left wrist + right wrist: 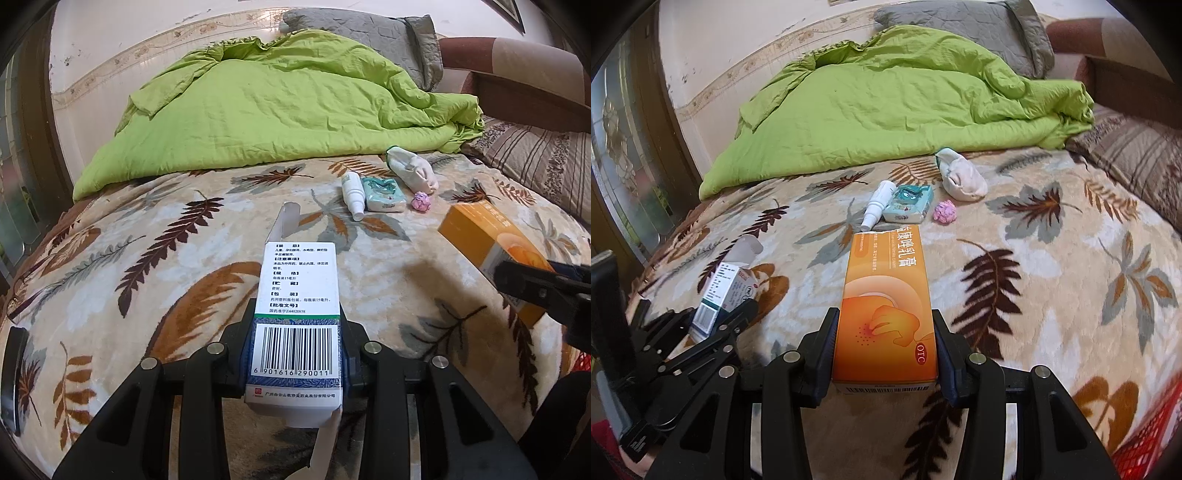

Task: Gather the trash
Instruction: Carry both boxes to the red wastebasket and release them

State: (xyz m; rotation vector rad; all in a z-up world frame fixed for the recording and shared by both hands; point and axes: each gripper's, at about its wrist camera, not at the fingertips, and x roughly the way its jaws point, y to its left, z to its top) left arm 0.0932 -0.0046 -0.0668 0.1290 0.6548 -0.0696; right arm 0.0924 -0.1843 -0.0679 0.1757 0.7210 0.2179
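My left gripper (297, 325) is shut on a white and blue medicine box (297, 291) with a barcode and an open top flap, held above the bed. My right gripper (884, 332) is shut on an orange ointment box (886, 302). In the left wrist view the orange box (484, 236) shows at the right; in the right wrist view the white box (726, 291) shows at the left. On the leaf-patterned blanket (147, 258) further off lie a white spray bottle (352, 194), a teal tissue pack (380, 194), a pink crumpled paper ball (421, 202) and a rolled white sock (412, 168).
A crumpled green quilt (277, 107) covers the far half of the bed, with a grey pillow (369, 33) and a striped pillow (535, 158) behind and to the right. A dark phone-like slab (13, 376) lies at the left edge. Something red (1152, 432) shows at the lower right.
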